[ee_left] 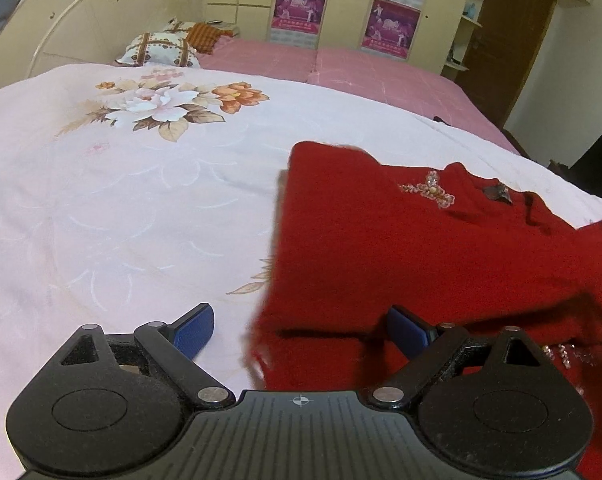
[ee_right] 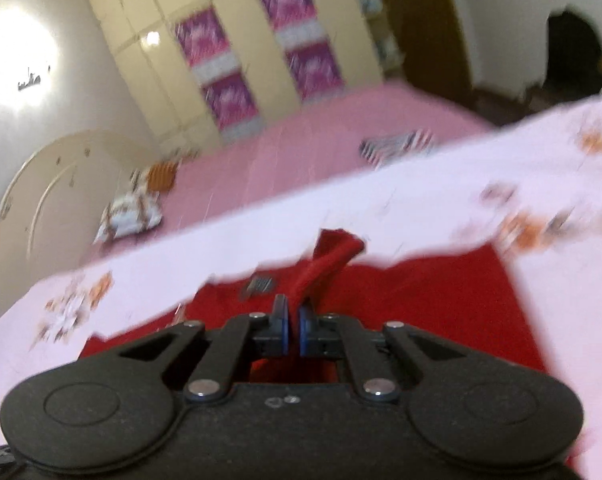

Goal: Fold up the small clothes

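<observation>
A red knitted sweater [ee_left: 401,240] with a beaded bow [ee_left: 429,190] lies on the pale pink floral quilt [ee_left: 121,200]. My left gripper [ee_left: 301,330] is open, its jaws spread wide just above the sweater's near left edge, with one blue pad over the fabric and the other over the quilt. In the blurred right wrist view, my right gripper [ee_right: 294,330] is shut on a bunched fold of the red sweater [ee_right: 329,260] and holds it up above the rest of the garment [ee_right: 421,300].
A pink bed sheet [ee_left: 341,68] lies beyond the quilt, with patterned pillows [ee_left: 161,48] by the cream headboard [ee_left: 81,28]. A striped cloth [ee_right: 397,146] lies on the sheet. A wardrobe with purple posters [ee_left: 301,4] stands behind.
</observation>
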{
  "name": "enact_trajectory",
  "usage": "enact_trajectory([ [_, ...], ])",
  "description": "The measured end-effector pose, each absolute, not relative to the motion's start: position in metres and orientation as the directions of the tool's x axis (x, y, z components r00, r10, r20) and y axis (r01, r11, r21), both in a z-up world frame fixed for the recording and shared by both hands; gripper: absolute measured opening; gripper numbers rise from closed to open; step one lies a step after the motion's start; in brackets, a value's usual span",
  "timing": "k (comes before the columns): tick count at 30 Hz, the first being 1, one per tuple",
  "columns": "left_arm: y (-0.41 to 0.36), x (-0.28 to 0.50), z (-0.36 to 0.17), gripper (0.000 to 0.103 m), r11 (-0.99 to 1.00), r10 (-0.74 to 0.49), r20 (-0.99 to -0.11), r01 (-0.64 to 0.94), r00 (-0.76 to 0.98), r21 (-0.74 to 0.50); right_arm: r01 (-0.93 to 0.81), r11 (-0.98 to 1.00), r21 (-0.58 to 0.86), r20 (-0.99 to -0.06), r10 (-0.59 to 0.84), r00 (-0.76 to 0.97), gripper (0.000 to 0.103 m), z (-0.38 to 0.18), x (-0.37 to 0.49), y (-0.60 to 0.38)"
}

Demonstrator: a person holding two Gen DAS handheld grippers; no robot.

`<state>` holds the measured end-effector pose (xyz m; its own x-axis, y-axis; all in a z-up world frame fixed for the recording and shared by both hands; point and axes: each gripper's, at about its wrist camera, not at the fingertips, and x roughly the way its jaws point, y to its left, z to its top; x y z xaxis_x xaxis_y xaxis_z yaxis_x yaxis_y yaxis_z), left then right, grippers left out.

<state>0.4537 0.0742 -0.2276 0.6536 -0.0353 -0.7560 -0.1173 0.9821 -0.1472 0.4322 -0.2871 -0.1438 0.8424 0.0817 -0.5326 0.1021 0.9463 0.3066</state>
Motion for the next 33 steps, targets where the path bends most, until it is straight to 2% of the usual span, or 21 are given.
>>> enact_trajectory([
  [2,0.073,0.455,-0.23,0.093,0.984,-0.032,-0.761,-0.112,0.648,-0.137,0.135,0.953,0.272,-0.542,0.036,0.84,0.006,-0.146,0.424,-0.302],
  [8,0.071,0.454,-0.229,0.093,0.988,-0.031,-0.762,-0.097,0.647,-0.123,0.214,0.943,0.254,-0.685,0.02,0.728,0.006,-0.195,0.407,-0.326],
  [10,0.074,0.452,-0.225,0.093,0.986,-0.045,-0.762,-0.095,0.647,-0.139,0.206,0.94,0.273,-0.701,0.048,0.711,0.013,-0.2,0.41,-0.329],
  [12,0.078,0.447,-0.216,0.093,0.981,-0.066,-0.748,-0.093,0.66,-0.169,0.216,0.922,0.321,-0.684,0.067,0.726,0.027,-0.195,0.408,-0.337],
  [13,0.079,0.445,-0.21,0.093,0.98,-0.071,-0.738,-0.092,0.671,-0.178,0.226,0.913,0.34,-0.678,0.071,0.732,0.028,-0.194,0.406,-0.341],
  [18,0.078,0.456,-0.196,0.093,0.977,-0.067,-0.712,-0.099,0.699,-0.189,0.273,0.902,0.333,-0.693,0.038,0.72,0.027,-0.196,0.402,-0.359],
  [24,0.071,0.506,-0.226,0.092,0.969,-0.029,-0.752,-0.166,0.658,-0.183,0.279,0.907,0.315,-0.694,0.02,0.72,0.026,-0.199,0.398,-0.363],
  [25,0.072,0.511,-0.231,0.09,0.968,-0.019,-0.753,-0.178,0.657,-0.179,0.27,0.914,0.302,-0.697,0.019,0.717,0.02,-0.198,0.399,-0.361],
  [27,0.072,0.512,-0.235,0.08,0.967,0.015,-0.737,-0.197,0.676,-0.16,0.246,0.927,0.282,-0.699,0.023,0.714,0.016,-0.197,0.4,-0.356],
  [30,0.076,0.507,-0.235,0.069,0.967,0.027,-0.721,-0.202,0.692,-0.158,0.216,0.923,0.318,-0.681,0.064,0.73,0.016,-0.194,0.404,-0.353],
  [33,0.079,0.504,-0.234,0.066,0.965,0.037,-0.719,-0.212,0.694,-0.156,0.233,0.948,0.218,-0.71,-0.01,0.704,0.014,-0.203,0.409,-0.35],
])
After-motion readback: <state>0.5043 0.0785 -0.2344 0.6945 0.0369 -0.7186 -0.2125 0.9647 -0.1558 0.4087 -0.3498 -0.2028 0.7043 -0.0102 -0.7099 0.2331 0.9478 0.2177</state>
